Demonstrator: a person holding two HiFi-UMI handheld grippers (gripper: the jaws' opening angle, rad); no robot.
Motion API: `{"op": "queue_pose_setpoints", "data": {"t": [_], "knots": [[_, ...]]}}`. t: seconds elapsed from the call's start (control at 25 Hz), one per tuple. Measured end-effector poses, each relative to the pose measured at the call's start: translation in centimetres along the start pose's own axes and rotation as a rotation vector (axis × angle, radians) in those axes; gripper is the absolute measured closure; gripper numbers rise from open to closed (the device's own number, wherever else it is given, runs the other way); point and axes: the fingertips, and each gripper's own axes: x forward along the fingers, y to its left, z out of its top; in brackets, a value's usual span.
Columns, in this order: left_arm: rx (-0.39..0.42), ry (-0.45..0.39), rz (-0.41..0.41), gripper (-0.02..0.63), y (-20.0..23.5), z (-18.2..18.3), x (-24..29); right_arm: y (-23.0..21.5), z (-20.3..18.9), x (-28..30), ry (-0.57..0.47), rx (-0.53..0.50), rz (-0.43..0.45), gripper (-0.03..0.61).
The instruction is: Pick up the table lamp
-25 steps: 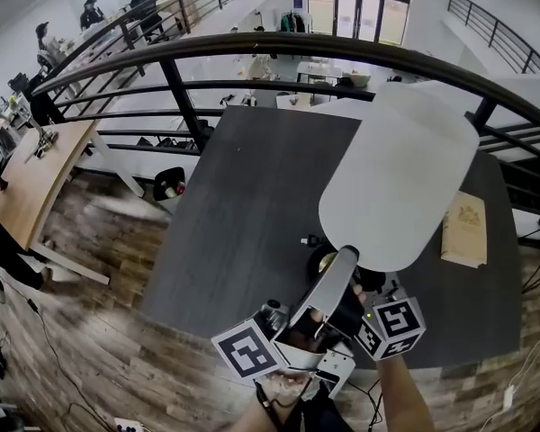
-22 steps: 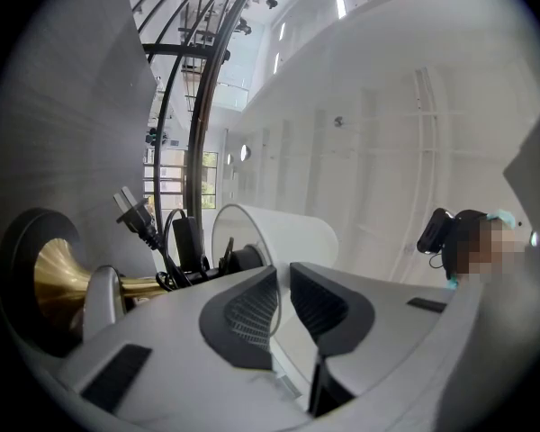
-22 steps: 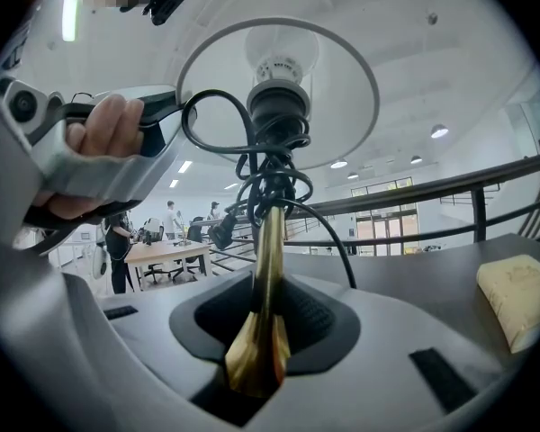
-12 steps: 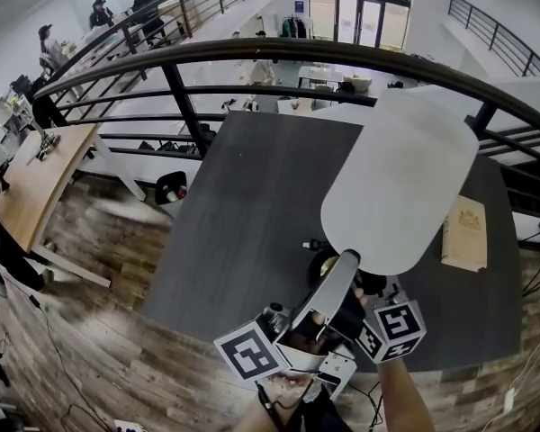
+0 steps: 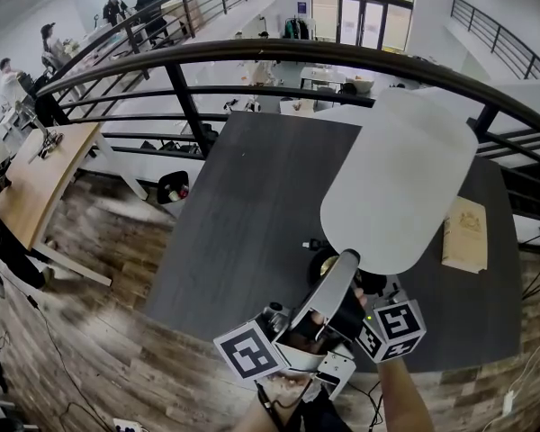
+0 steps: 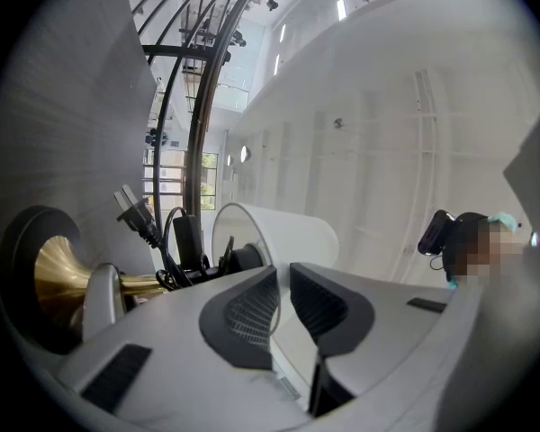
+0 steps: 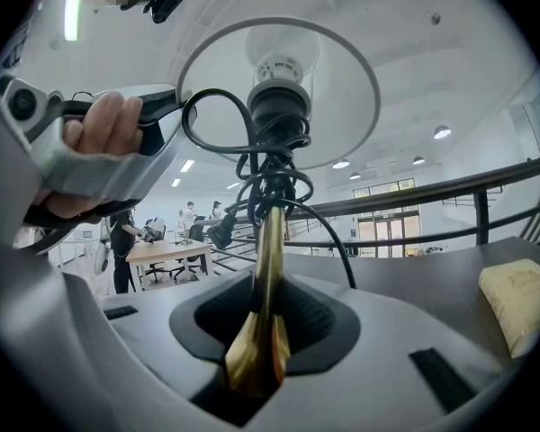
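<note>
The table lamp has a white shade, a brass stem and a black cord wound round it below the socket. My left gripper is shut on the shade's thin lower rim; in the head view its long jaw reaches up to the shade's near edge. My right gripper is shut on the brass stem, which runs upright between its pads. The flared brass base shows at the left of the left gripper view. Whether the base touches the table is hidden.
Under the lamp lies a dark grey table, with a tan book near its right edge. A black railing curves behind the table. Desks and people are far off at the left, over a wooden floor.
Lamp and both grippers stand as before. Only the people at the far desks have shifted.
</note>
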Motion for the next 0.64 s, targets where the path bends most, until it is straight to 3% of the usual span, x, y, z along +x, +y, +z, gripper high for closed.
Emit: {"op": "queue_pose_setpoints", "data": {"t": [0.64], "knots": [[0.009, 0.008, -0.005, 0.534, -0.23, -0.24, 0.10, -0.17, 0.19, -0.13, -0.003, -0.004, -0.002, 0.460]]}}
